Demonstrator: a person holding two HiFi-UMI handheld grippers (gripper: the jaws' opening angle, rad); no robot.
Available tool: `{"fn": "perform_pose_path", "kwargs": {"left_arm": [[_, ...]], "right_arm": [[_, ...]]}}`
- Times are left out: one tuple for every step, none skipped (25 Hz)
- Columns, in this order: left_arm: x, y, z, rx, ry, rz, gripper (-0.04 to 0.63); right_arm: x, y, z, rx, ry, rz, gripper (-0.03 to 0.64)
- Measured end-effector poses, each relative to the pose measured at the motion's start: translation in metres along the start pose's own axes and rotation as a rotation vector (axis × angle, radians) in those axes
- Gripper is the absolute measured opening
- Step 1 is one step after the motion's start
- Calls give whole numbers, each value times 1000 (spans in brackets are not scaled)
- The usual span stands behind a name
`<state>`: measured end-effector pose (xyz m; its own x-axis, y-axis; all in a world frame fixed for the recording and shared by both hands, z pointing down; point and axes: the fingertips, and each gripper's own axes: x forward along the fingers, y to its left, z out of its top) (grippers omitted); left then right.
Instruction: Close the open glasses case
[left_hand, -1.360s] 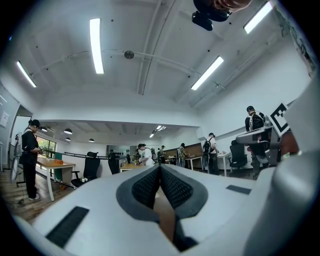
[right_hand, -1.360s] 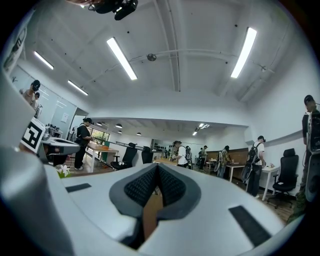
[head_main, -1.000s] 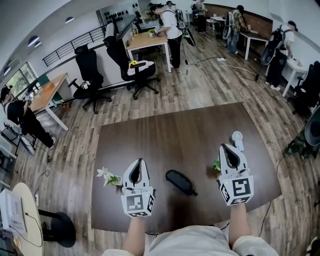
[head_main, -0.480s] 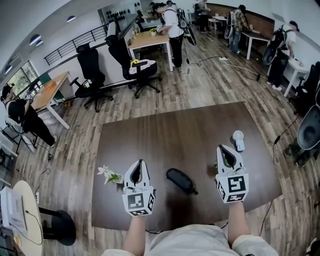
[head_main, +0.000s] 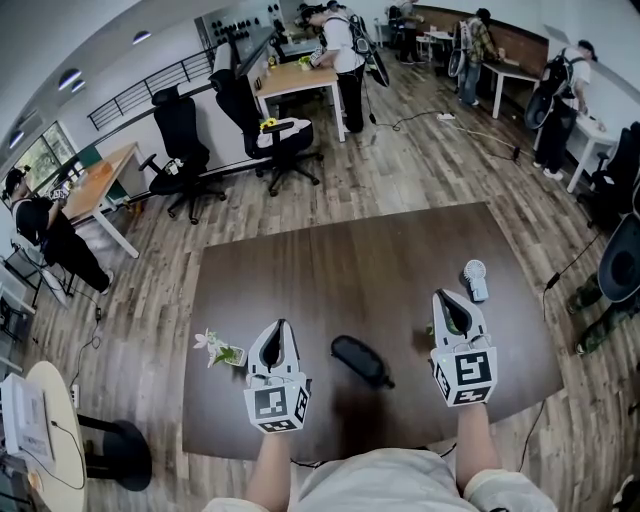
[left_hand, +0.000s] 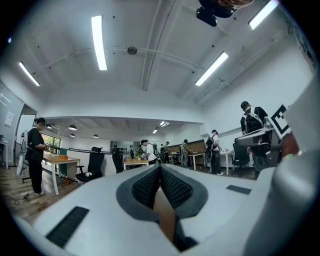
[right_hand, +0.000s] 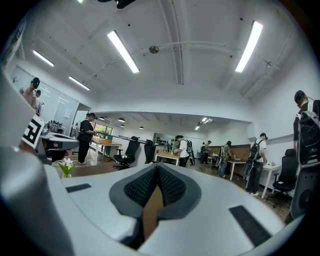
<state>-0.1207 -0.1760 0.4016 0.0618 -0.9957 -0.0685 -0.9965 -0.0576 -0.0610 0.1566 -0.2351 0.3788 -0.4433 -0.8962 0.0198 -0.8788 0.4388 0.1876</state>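
Black glasses case (head_main: 360, 362), opening indistinct

We see a dark brown table (head_main: 350, 260) with a smooth matt top, on a grey-brown wood-plank floor (head_main: 420, 160). The glasses case (head_main: 360, 362) looks black and matt. The left gripper (head_main: 279, 326) and right gripper (head_main: 447, 298) have smooth white plastic shells and dark, finely dotted pads (left_hand: 145, 187).

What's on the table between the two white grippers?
A dark glasses case lies on the brown table between the left gripper and the right gripper, touching neither. The head view shows it.
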Motion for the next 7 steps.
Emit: {"fn": "perform_pose_path", "kwargs": {"left_arm": [[0, -1, 0, 0, 0, -1, 3], [0, -2, 1, 0, 0, -3, 3], [0, -3, 2, 1, -1, -4, 3], [1, -4, 2, 1, -1, -5, 3], [1, -6, 2, 1, -2, -6, 3], [1, -7, 2, 2, -3, -8, 3], [1, -8, 3, 2, -4, -9, 3]], "right_arm": [[-1, -1, 1, 0, -1, 0, 2], [-2, -2, 1, 0, -1, -1, 2], [-2, -3, 2, 0, -2, -1, 2], [-3, -3, 2, 0, -2, -1, 2], [-3, -4, 2, 0, -2, -1, 2], [-4, -5, 1, 0, -1, -2, 2], [-4, -6, 1, -1, -1, -2, 2]]}}
